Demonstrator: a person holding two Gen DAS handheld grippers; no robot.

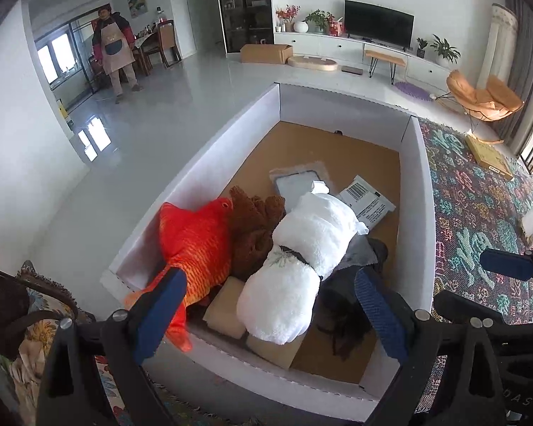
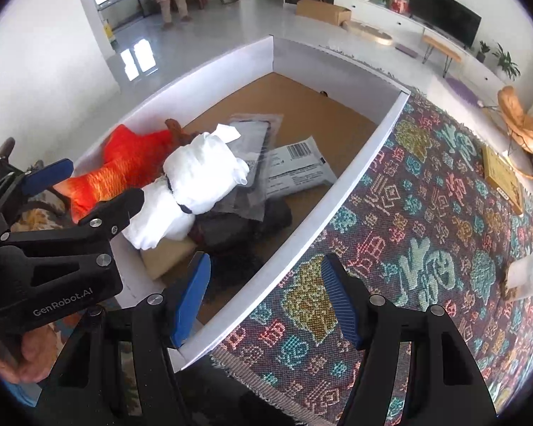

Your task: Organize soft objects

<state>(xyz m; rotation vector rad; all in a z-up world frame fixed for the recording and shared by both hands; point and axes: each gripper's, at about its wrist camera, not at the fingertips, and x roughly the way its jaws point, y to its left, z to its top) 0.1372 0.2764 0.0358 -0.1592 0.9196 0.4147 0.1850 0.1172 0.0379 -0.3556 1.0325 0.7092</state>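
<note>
Glossy pale floor tiles stretch behind a large white box [image 1: 202, 174] with a brown cardboard bottom; its far half lies bare. Along the box's left wall lies an orange fish plush [image 1: 192, 245], with a brown fuzzy plush [image 1: 252, 230] beside it and a white fluffy bundle [image 1: 302, 248] tied with a dark band against that. Flat plastic packets [image 2: 295, 170] and dark cloth [image 2: 238, 230] sit near the right wall. A woven patterned rug [image 2: 426, 213] borders the box's right edge. The left gripper [image 1: 270, 316] hovers over the toys, jaws spread wide and empty. The right gripper [image 2: 266, 301] straddles the box's right wall, jaws apart, gripping nothing.
</note>
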